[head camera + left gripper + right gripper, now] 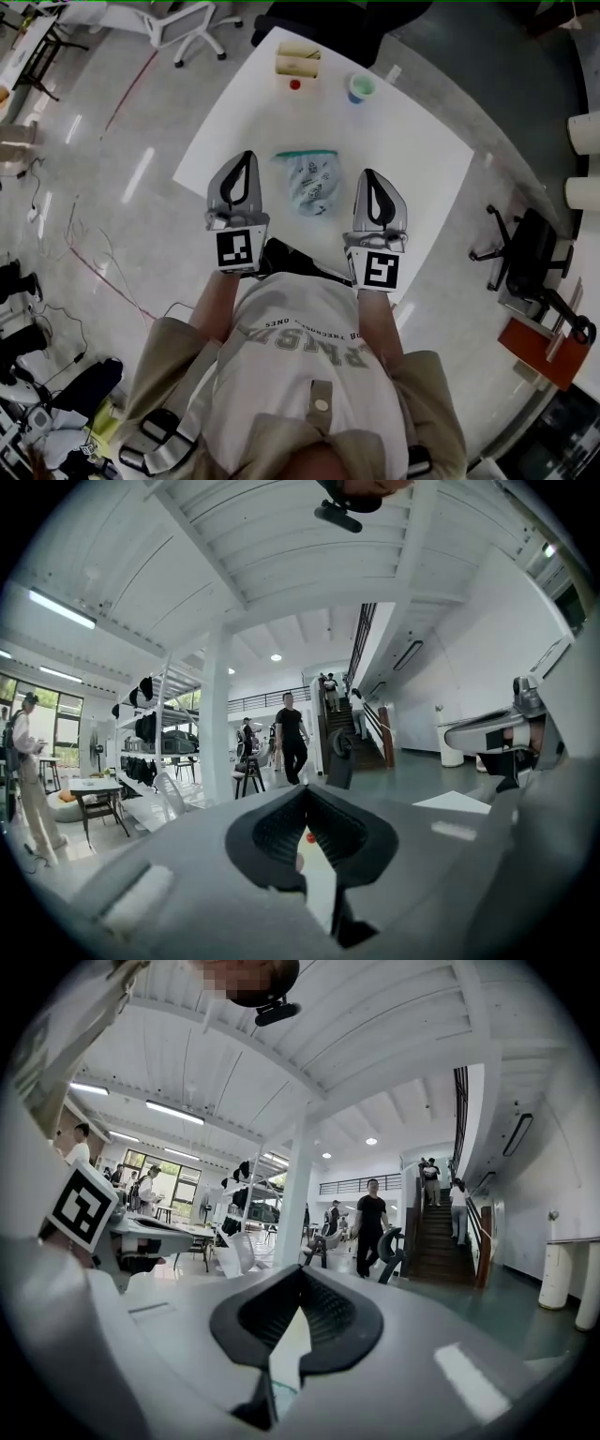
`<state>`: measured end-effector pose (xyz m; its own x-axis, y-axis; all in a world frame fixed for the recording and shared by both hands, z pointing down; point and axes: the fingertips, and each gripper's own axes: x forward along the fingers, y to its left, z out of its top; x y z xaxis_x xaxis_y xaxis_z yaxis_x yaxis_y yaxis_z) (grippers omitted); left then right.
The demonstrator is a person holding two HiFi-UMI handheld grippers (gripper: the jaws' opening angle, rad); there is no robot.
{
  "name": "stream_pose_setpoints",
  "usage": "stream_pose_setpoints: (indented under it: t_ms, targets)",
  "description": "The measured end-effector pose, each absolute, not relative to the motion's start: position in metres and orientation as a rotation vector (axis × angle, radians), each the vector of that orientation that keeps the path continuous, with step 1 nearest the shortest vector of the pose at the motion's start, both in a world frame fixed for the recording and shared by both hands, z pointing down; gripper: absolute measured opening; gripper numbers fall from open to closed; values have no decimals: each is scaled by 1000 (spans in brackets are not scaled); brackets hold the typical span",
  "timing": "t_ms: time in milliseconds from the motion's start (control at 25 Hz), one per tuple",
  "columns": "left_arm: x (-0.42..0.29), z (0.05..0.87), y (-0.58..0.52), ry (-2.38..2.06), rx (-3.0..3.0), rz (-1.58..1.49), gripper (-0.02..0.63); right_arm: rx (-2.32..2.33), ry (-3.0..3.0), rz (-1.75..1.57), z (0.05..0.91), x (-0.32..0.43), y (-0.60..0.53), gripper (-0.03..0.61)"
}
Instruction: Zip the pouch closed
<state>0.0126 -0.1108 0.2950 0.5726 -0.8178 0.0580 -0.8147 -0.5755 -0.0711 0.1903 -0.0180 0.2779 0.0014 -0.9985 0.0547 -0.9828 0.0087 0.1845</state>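
Observation:
The pouch lies on the white table; it is pale and printed, with a teal zip strip along its far edge. My left gripper is held to the left of it and my right gripper to the right, both level and apart from the pouch. In the left gripper view the left gripper has its dark pads together with nothing between them. The right gripper looks the same in the right gripper view. Both views look out over the room, so neither shows the pouch clearly.
At the table's far end stand cardboard rolls, a small red thing and a green cup. A white chair and a black chair flank the table. Cables cross the floor at left. People walk in the hall.

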Motion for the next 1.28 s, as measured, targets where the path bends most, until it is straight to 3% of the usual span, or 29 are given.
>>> stream_pose_setpoints:
  t_ms: [1280]
  targets:
    - [30, 287, -130, 1395, -2790, -68, 14, 2130, -2060, -178, 266, 197, -48, -2]
